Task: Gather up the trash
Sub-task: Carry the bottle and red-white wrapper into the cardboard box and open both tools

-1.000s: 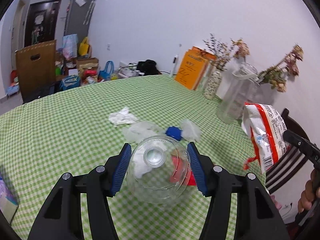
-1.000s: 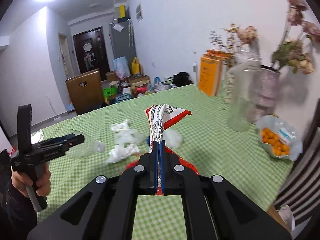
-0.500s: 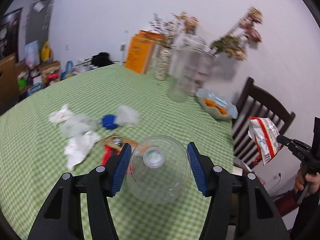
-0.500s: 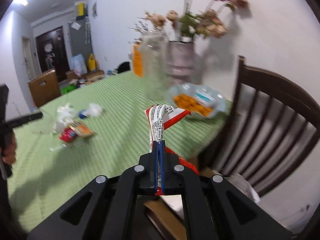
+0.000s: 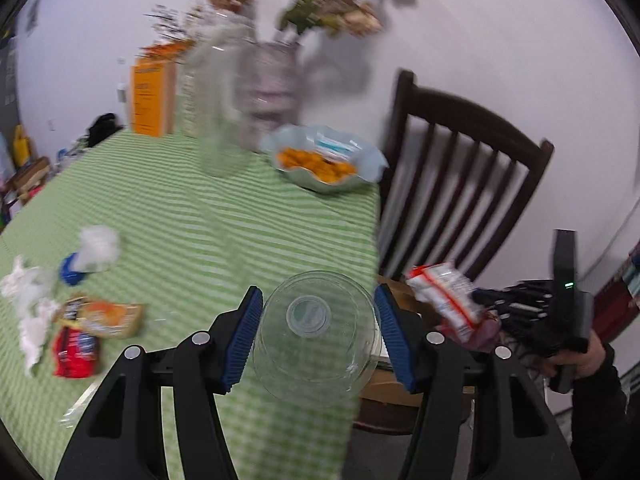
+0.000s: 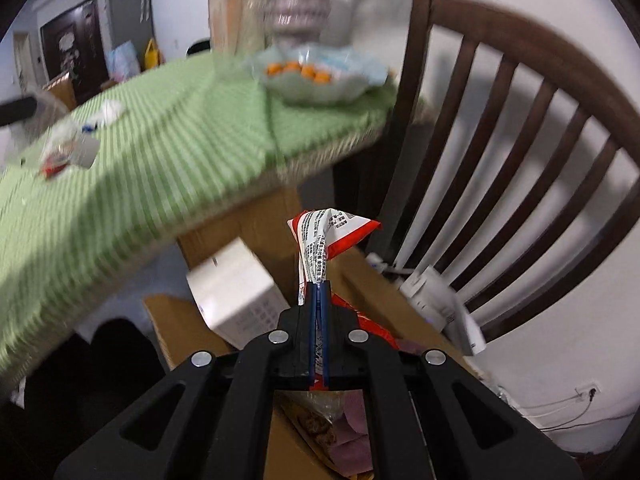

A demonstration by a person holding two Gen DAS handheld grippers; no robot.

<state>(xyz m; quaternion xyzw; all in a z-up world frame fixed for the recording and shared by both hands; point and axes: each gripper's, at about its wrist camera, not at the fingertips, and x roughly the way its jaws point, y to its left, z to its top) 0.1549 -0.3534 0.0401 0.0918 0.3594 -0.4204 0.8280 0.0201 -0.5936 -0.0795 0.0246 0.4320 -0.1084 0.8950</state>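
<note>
Right hand-held gripper (image 6: 318,292) pinches a crumpled, seemingly empty red-white snack bag (image 6: 326,236).

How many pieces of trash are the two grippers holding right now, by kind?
Clear plastic cup, in the left gripper: 1
Red-and-white snack bag, in the right gripper: 1
Total: 2

Vases (image 5: 272,80) and flowers (image 5: 340,12) smeared by motion blur. Cardboard box (image 6: 256,208) half hidden under green tablecloth (image 6: 120,184); contents below gripper indistinct. Snack packet (image 6: 326,240) print unreadable. Chair (image 6: 520,140) cut by frame edge.
</note>
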